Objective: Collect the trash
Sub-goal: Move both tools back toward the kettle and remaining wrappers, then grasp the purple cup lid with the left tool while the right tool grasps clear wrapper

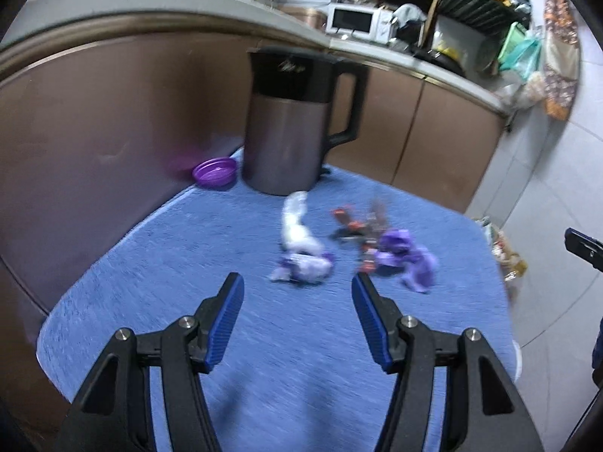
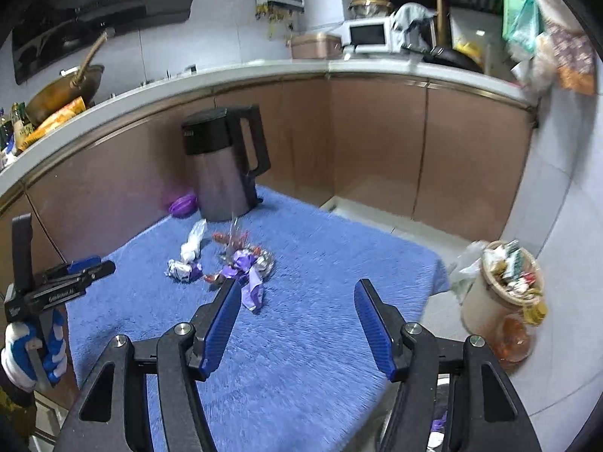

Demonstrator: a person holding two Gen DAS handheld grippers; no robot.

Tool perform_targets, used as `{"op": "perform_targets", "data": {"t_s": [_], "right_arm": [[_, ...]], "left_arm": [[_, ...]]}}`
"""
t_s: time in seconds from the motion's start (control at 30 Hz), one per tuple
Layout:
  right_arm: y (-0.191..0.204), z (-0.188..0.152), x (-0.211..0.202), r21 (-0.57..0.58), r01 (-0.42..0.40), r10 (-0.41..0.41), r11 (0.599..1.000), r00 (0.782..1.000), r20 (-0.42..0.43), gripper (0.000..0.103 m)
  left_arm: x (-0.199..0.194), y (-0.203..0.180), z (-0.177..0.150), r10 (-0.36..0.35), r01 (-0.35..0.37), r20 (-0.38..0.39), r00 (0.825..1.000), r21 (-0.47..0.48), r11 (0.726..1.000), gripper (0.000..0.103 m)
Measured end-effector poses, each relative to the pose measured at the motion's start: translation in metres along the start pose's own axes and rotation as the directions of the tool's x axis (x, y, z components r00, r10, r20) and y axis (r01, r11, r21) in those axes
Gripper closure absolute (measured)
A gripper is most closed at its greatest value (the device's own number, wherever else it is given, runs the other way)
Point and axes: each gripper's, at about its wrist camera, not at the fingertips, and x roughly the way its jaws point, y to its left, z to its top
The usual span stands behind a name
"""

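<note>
Several crumpled wrappers lie on a blue fuzzy mat (image 1: 226, 248). In the left wrist view I see a white wrapper (image 1: 296, 226), a purple-and-white one (image 1: 307, 266), a purple one (image 1: 409, 258) and red-black scraps (image 1: 356, 228). My left gripper (image 1: 297, 286) is open and empty, just short of the purple-and-white wrapper. In the right wrist view the same pile (image 2: 241, 263) lies ahead to the left on the mat (image 2: 320, 320). My right gripper (image 2: 297, 290) is open and empty above the mat. The left gripper (image 2: 94, 265) shows at the far left. A full trash bin (image 2: 501, 293) stands on the floor, right of the mat.
A dark electric kettle (image 1: 290, 124) (image 2: 222, 165) stands at the mat's far end beside a purple lid (image 1: 215, 172) (image 2: 182, 205). Brown cabinets (image 2: 377, 143) under a counter close off the far side. The mat's right edge drops to a tiled floor (image 2: 557, 301).
</note>
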Motion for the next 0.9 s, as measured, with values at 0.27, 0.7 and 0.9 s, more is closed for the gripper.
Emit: {"op": "perform_targets", "data": {"t_s": [0.27,0.7,0.9], "right_arm": [[0.018,0.007,0.099,-0.041,-0.088,0.082,0.995,0.990,-0.117,0.043],[0.058,0.044,0.209,-0.136,-0.240,0.208,0.961,0.954,-0.214,0.043],[0.069,0.047,0.230,-0.152,-0.281,0.236,0.948,0.937,-0.257,0.043]], "left_arm": [[0.084,0.049,0.041,0.057,-0.054,-0.053,0.997,0.062,0.997,0.046],[0.206,0.085,0.113,0.137,-0.127,-0.078,0.987,0.128,0.984,0.047],[0.247,0.089,0.123,0.176,-0.156,-0.122,0.977,0.158,0.975,0.056]]}}
